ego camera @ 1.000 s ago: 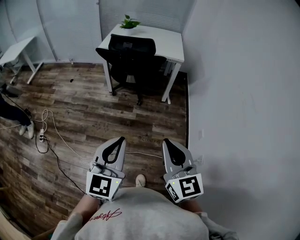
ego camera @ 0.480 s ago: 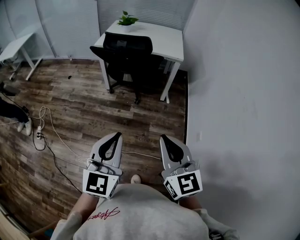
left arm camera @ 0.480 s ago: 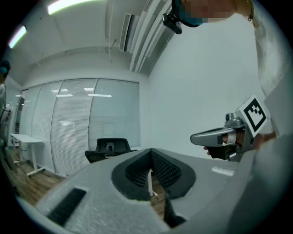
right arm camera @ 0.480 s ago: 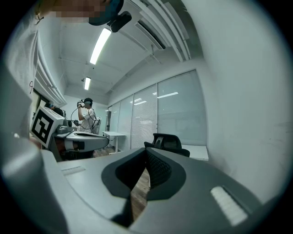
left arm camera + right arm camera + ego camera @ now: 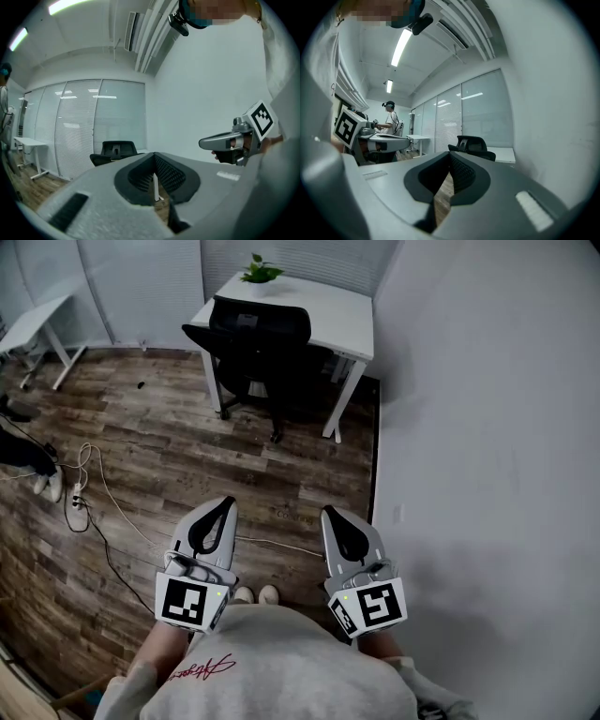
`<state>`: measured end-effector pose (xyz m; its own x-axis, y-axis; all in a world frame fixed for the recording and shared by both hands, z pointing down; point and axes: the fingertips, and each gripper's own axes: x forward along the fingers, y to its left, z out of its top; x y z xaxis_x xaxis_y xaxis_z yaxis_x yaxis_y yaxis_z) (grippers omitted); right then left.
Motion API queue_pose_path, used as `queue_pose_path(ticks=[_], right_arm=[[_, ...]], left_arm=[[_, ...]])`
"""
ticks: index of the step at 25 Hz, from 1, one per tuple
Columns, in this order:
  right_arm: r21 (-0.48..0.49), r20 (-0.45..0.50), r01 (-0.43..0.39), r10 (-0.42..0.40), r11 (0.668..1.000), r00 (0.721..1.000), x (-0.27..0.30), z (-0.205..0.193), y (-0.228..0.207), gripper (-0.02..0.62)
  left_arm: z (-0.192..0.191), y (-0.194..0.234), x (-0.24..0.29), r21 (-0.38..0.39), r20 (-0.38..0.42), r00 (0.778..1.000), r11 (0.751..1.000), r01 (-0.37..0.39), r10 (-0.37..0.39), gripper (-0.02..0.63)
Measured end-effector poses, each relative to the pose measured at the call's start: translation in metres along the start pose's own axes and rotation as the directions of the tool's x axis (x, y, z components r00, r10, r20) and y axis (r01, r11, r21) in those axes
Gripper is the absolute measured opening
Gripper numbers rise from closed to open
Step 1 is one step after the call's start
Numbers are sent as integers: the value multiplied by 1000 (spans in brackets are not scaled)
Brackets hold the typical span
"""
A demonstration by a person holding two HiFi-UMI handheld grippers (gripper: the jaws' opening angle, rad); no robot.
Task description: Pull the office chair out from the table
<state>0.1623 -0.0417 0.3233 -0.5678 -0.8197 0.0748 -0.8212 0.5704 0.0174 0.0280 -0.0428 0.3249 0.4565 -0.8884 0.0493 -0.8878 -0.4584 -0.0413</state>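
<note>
Wooden flooring [image 5: 234,465] fills the head view. At its far end the office chair [image 5: 261,334] is seen pushed in under the white desk [image 5: 337,320], which is set in the corner against the wall [image 5: 487,427]. A potted plant [image 5: 260,270] is placed on the desk. The left gripper [image 5: 226,504] and the right gripper [image 5: 329,513] are held side by side, well apart from the chair, probably because it is not yet reached. Open floor is left between them and the chair, and cables [image 5: 94,493] lie only to the left.

In the left gripper view, the jaws are closed together with nothing between them, and the chair is seen far ahead.

In the right gripper view, the jaws are likewise pressed together and empty. The free room behind the chair is judged enough for pulling it out.
</note>
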Motion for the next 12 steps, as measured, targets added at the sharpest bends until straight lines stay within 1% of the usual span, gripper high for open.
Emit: queue_pose_path(ticks=[3, 7, 8, 11, 12], right_arm=[[10, 1, 6, -6, 1000, 1000, -2, -1, -5, -6], [-5, 9, -8, 8, 1000, 1000, -3, 2, -9, -6], [-6, 6, -10, 10, 1000, 1000, -3, 0, -10, -6], [9, -7, -20, 20, 1000, 1000, 0, -7, -11, -6], [9, -8, -27, 27, 1000, 1000, 1, -7, -10, -6]], left_arm=[[1, -5, -1, 6, -7, 1000, 1000, -2, 2, -5], [14, -7, -1, -7, 54, 998, 1000, -28, 29, -5], [12, -6, -3, -11, 48, 998, 999, -39, 39, -5], [-3, -5, -8, -1, -15, 999, 999, -50, 50, -5], [-4, -5, -8, 0, -17, 999, 999, -52, 52, -5]])
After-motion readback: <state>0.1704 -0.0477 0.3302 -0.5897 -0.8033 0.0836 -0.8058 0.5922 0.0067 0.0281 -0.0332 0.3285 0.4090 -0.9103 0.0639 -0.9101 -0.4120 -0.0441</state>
